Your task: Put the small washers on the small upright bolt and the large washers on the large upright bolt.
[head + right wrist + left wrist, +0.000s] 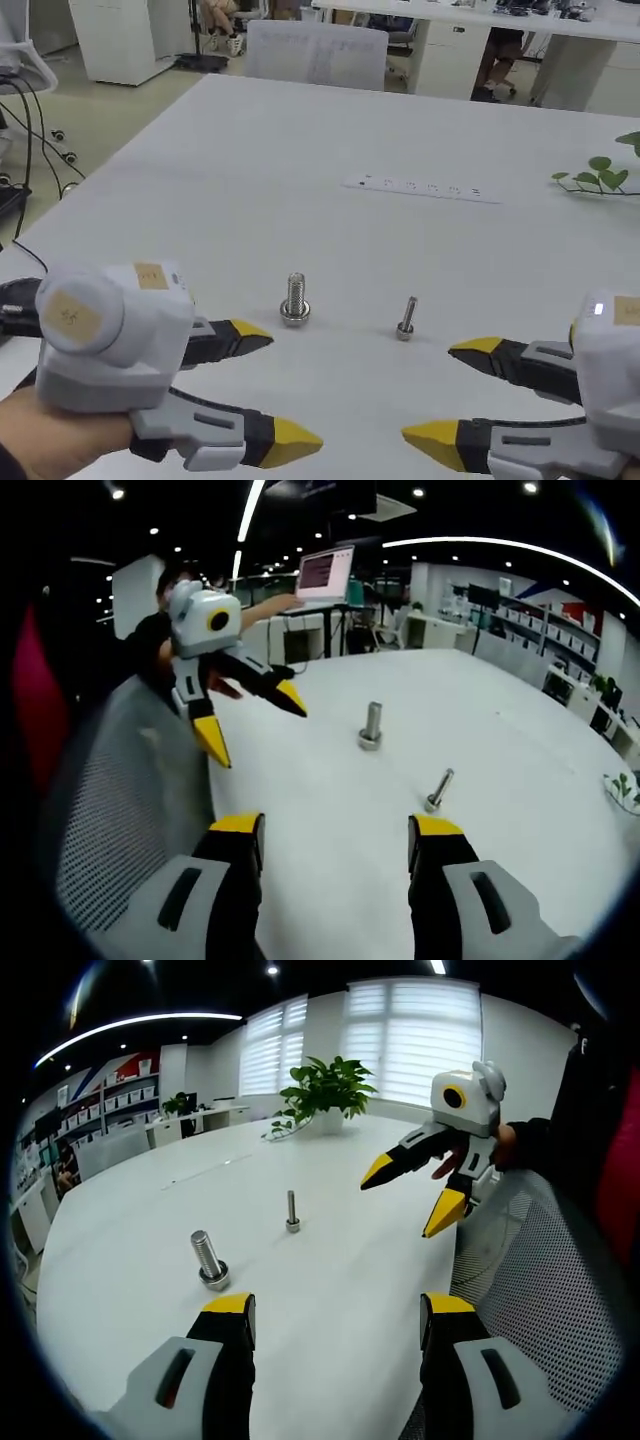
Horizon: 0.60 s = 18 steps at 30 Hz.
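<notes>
Left gripper and right gripper gape wide, empty, the large bolt and small bolt standing free just ahead of their jaws, where a stray tip could topple either.

An open-plan office: long white tables, mesh chairs, a laptop, window blinds.

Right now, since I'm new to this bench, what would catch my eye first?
Two bolts stand heads-down on the white table: in the head view, the large bolt on the left, the small bolt on the right. Nearer the camera, the left gripper and right gripper point inward, yellow-tipped jaws open and empty.
</notes>
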Each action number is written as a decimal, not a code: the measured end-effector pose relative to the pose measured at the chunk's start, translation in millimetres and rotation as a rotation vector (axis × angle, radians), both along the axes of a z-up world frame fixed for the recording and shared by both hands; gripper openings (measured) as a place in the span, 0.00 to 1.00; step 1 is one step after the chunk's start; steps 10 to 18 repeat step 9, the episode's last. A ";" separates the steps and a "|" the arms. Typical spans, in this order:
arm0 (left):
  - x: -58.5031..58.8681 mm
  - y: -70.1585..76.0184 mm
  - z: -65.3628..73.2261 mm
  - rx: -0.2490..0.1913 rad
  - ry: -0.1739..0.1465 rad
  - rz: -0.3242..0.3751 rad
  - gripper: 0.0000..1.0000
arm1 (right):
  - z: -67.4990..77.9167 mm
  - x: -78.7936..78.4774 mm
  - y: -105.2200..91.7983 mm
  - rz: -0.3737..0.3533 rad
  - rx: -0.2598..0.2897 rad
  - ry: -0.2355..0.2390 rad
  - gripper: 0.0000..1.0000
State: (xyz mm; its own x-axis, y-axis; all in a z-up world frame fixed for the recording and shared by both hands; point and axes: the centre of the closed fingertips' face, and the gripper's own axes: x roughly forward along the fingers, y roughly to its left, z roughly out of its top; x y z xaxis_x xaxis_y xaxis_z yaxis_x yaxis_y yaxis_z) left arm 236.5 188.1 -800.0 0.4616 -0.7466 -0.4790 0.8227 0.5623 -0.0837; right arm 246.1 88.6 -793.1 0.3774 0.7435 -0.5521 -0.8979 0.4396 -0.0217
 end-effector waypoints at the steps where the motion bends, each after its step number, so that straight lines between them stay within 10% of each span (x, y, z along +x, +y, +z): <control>1: -0.2 -0.2 0.0 0.000 0.000 -0.001 0.66 | -1.4 -1.8 1.7 0.002 -0.004 -0.003 0.59; 18: -3.6 -0.7 -3.6 0.006 0.012 -0.014 0.66 | -9.1 -3.2 1.7 0.008 -0.037 0.000 0.60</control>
